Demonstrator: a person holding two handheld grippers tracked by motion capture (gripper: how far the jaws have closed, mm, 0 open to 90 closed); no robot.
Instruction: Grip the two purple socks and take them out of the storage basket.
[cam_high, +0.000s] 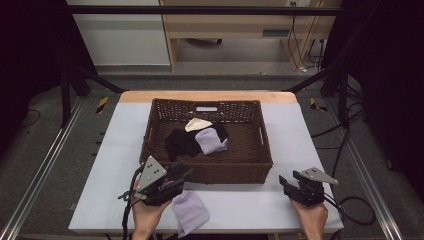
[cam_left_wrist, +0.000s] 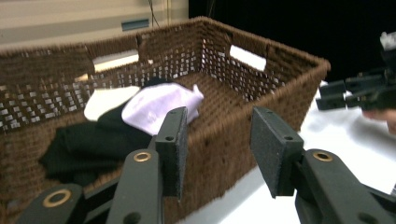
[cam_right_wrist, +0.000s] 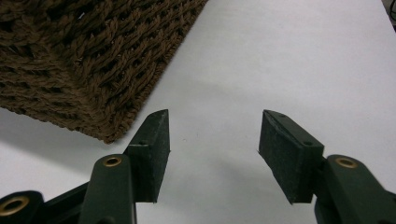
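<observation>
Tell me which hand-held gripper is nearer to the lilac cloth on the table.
Left. The left hand-held gripper is just beside the lilac cloth; the right hand-held gripper is far across.

The woven basket (cam_high: 207, 172) is dark brown on a white table (cam_high: 310, 145). Inside lie a black cloth (cam_high: 181, 142), a lilac sock (cam_high: 211, 141) and a cream piece (cam_high: 197, 124). Another lilac sock (cam_high: 190, 212) lies outside.

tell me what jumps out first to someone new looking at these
The dark brown wicker basket at the table's middle, holding a heap of black, cream and lilac cloths. Next, one lilac cloth lying alone on the table's near edge, beside the open left gripper; the right gripper is open over bare table.
</observation>
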